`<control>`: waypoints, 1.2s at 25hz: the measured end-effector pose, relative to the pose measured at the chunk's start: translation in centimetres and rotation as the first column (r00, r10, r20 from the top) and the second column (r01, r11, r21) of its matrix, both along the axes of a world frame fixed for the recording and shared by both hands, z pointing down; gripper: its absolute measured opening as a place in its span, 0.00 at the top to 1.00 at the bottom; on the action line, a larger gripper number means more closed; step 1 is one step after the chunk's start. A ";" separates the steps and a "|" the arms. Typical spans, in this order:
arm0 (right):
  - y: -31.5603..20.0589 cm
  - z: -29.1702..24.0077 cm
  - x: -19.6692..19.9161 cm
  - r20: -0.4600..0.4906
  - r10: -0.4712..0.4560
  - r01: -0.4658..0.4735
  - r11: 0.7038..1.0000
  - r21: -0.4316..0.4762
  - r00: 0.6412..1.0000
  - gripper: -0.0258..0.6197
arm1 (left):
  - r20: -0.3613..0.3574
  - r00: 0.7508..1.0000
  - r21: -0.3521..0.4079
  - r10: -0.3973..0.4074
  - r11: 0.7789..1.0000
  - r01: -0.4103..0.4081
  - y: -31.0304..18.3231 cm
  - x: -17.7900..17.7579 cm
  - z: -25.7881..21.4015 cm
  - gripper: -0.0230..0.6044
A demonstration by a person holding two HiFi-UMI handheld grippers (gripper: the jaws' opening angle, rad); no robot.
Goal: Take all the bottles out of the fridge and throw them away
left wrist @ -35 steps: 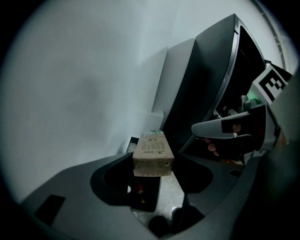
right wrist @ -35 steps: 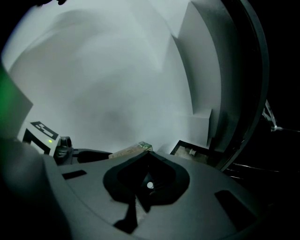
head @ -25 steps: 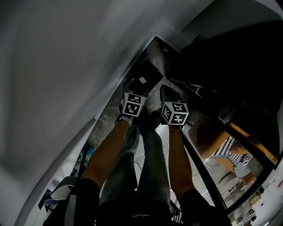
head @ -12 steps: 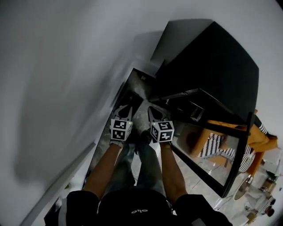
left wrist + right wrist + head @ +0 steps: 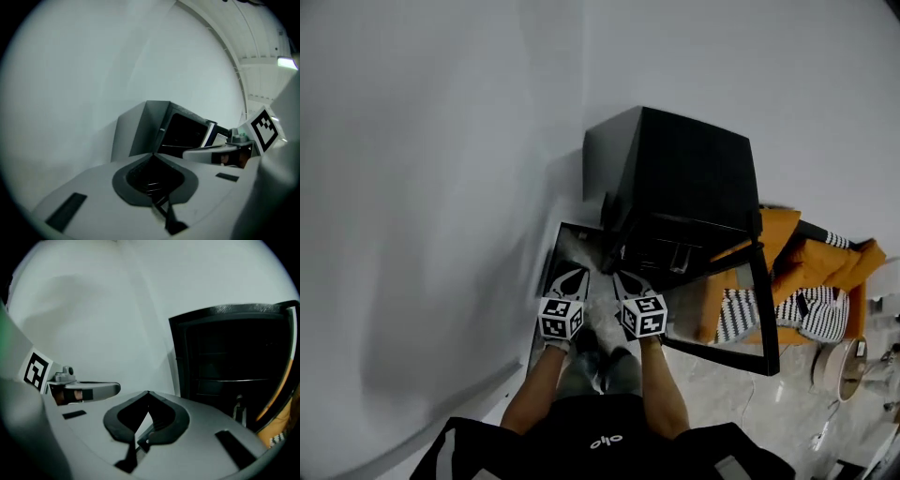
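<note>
Left gripper (image 5: 569,277) had just closed on nothing, right gripper (image 5: 627,279) clenched empty too. Fridge (image 5: 684,169) stood ahead, door (image 5: 764,319) open — bottles indiscernible inside. Probably approach step; next move: open jaws, reach a shelf.

Dim, flat, grey light; fisheye bending with black corners in both gripper views; fridge (image 5: 684,183) interior nearly black.

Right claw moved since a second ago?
Yes. The right claw rose from near the floor, up along the fridge front.
</note>
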State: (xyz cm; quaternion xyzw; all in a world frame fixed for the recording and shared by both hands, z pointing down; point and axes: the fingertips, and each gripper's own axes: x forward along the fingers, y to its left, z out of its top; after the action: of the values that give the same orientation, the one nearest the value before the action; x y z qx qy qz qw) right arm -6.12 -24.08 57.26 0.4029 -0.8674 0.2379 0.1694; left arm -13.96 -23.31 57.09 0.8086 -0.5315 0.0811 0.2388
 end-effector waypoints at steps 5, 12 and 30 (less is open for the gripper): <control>1.7 -5.3 6.6 0.006 0.093 -0.093 0.994 0.060 0.996 0.95 | 0.002 0.996 0.055 0.091 0.994 -0.091 2.0 6.6 -5.3 0.95; 6.6 -9.8 18.5 0.056 0.254 -0.258 0.961 0.100 0.966 0.95 | 0.019 0.992 0.105 0.128 0.986 -0.130 6.8 14.6 -10.3 0.95; 20.1 -11.6 33.1 0.124 0.406 -0.420 0.898 0.128 0.905 0.95 | 0.111 0.970 0.155 0.218 0.960 -0.234 18.7 26.0 -13.4 0.95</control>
State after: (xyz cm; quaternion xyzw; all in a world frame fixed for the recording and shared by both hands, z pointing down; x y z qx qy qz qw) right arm 26.98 -4.01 45.61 0.5779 -0.7846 0.2205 0.0429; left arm 12.07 -4.65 43.73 0.8765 -0.4511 0.1004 0.1345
